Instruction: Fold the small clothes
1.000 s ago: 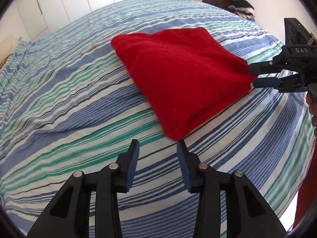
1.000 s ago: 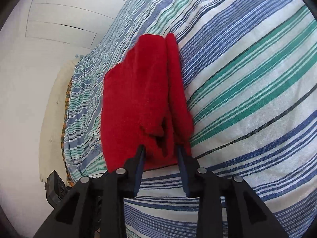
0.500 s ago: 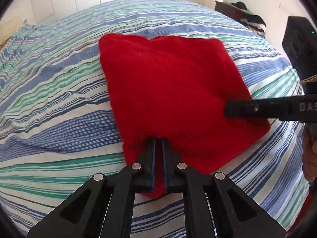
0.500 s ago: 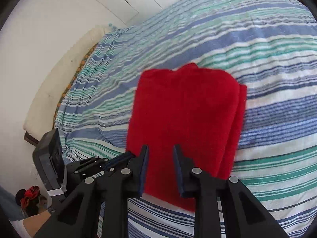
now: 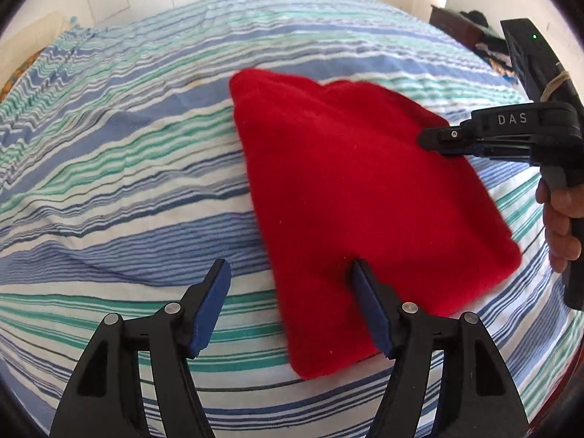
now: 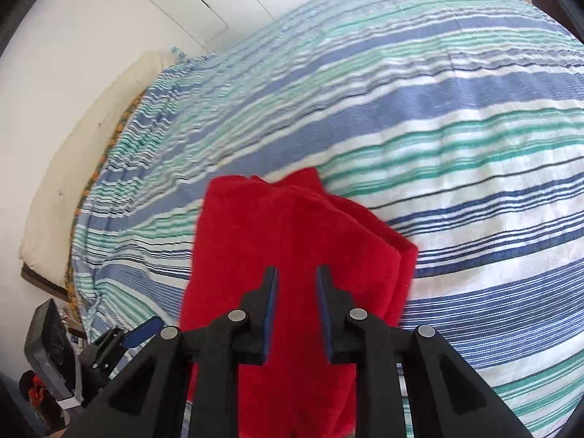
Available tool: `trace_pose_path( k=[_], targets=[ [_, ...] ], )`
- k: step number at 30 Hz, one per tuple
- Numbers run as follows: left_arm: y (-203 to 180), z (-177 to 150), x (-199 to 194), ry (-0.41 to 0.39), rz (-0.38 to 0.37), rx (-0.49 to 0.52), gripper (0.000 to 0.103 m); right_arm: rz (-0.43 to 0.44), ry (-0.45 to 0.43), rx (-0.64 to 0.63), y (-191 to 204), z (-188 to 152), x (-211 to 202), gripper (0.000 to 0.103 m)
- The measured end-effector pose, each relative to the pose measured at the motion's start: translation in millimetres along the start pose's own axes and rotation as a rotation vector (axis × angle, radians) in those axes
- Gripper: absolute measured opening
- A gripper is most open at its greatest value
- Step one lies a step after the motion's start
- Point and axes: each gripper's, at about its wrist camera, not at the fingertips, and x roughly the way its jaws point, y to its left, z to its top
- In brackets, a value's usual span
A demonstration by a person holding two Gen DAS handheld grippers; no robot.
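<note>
Since half a second ago my left gripper [image 5: 290,273] has let go and spread wide at the near edge of the folded red fleece garment [image 5: 357,215] on the striped bedspread [image 5: 127,168], while my right gripper [image 6: 295,284] hovers unclenched, empty, above it.

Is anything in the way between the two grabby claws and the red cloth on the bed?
No, nothing visible blocks either one. The left gripper is open right at the near edge of the red cloth, one finger over it. The right gripper is open, directly above the cloth. Only the striped bedspread lies around it.
</note>
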Motion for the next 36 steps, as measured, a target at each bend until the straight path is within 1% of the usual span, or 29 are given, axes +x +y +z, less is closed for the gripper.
trace_pose_path(
  k=[1,2,3,5,7,8,11,13,15,17,18,20,22,24,26,28,29,31,32,33,36],
  targets=[
    [-1,-3,1,0.008,0.005,0.0,0.074,-0.042,0.06,0.014,-9,-3,17,0.026],
    [-2,-5,-4,0.001,0.012,-0.003,0.074,-0.039,0.075,0.024,-15,-8,25,0.026],
    [-2,-7,-12,-0.011,0.025,-0.005,0.075,-0.032,0.046,0.02,-17,-11,19,0.026],
    [-3,-10,-25,-0.035,0.054,-0.002,0.08,-0.043,-0.017,-0.017,-8,-15,-6,0.026],
    [-3,-15,-32,-0.042,0.066,-0.004,0.081,-0.014,-0.093,-0.066,5,-26,-39,0.026],
    [-4,-16,-30,-0.033,0.068,-0.007,0.081,-0.001,-0.112,-0.092,12,-34,-53,0.028],
    [-7,-23,-20,-0.001,0.085,-0.006,0.081,-0.023,-0.141,-0.159,26,-67,-74,0.042],
    [-10,-26,-18,0.008,0.098,-0.006,0.081,-0.047,-0.128,-0.2,32,-90,-69,0.042],
    [-12,-26,-19,0.018,0.104,-0.004,0.081,-0.067,-0.055,-0.219,27,-107,-50,0.042],
    [-12,-26,-22,0.025,0.11,0.004,0.081,-0.134,0.012,-0.213,21,-119,-27,0.042],
    [-12,-26,-25,0.024,0.115,0.01,0.081,-0.135,0.023,-0.201,17,-123,-23,0.042],
    [-13,-28,-29,0.018,0.126,0.021,0.081,-0.126,-0.016,-0.164,14,-127,-32,0.042],
    [-13,-30,-32,0.015,0.131,0.027,0.081,-0.133,-0.046,-0.166,17,-129,-43,0.046],
    [-13,-32,-34,0.015,0.136,0.03,0.081,-0.134,-0.082,-0.174,20,-135,-56,0.059],
    [-13,-37,-37,0.012,0.136,0.038,0.081,-0.117,-0.099,-0.163,17,-139,-66,0.065],
    [-9,-46,-45,-0.004,0.121,0.048,0.081,-0.108,-0.106,-0.144,9,-146,-74,0.067],
    [-5,-51,-49,-0.013,0.1,0.041,0.081,-0.108,-0.111,-0.134,3,-150,-79,0.067],
    [11,-56,-60,-0.043,0.007,-0.011,0.082,-0.092,-0.12,-0.112,-9,-155,-87,0.068],
    [21,-54,-64,-0.059,-0.037,-0.047,0.084,-0.077,-0.123,-0.103,-12,-153,-90,0.071],
    [29,-51,-68,-0.074,-0.06,-0.081,0.085,-0.062,-0.125,-0.095,-16,-150,-92,0.072],
    [51,-31,-68,-0.1,-0.097,-0.155,0.089,0.017,-0.139,-0.038,-25,-132,-94,0.072]
  ],
)
